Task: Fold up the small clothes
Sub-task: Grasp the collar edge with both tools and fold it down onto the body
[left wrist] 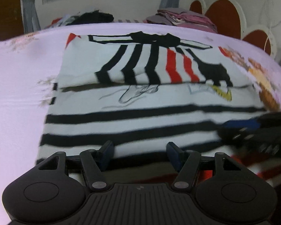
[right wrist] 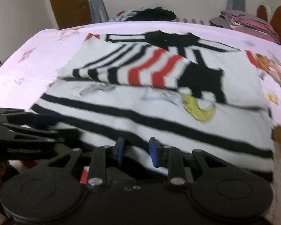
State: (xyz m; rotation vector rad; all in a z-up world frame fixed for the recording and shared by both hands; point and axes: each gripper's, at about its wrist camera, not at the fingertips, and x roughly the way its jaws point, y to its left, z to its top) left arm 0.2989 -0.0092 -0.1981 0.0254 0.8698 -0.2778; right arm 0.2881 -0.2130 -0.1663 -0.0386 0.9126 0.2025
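Striped white, black and red knit shirt (left wrist: 140,101) is lying flat on the pink bedsheet (left wrist: 18,93), sleeves folded in, collar pointing away, long axis running near hem to far collar. Soft, light and limp; judging best gripped at hem corners. Left gripper (left wrist: 139,154) and right gripper (right wrist: 136,151) are hovering at the hem, jaws apart, holding nothing.

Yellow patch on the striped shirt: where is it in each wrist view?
Left wrist: yellow patch right of centre, just below the folded-over sleeve's black cuff.
Right wrist: yellow patch right of centre, mid-height, below the same cuff.
Shared landmark: pink folded clothes stack, far right behind the bed.
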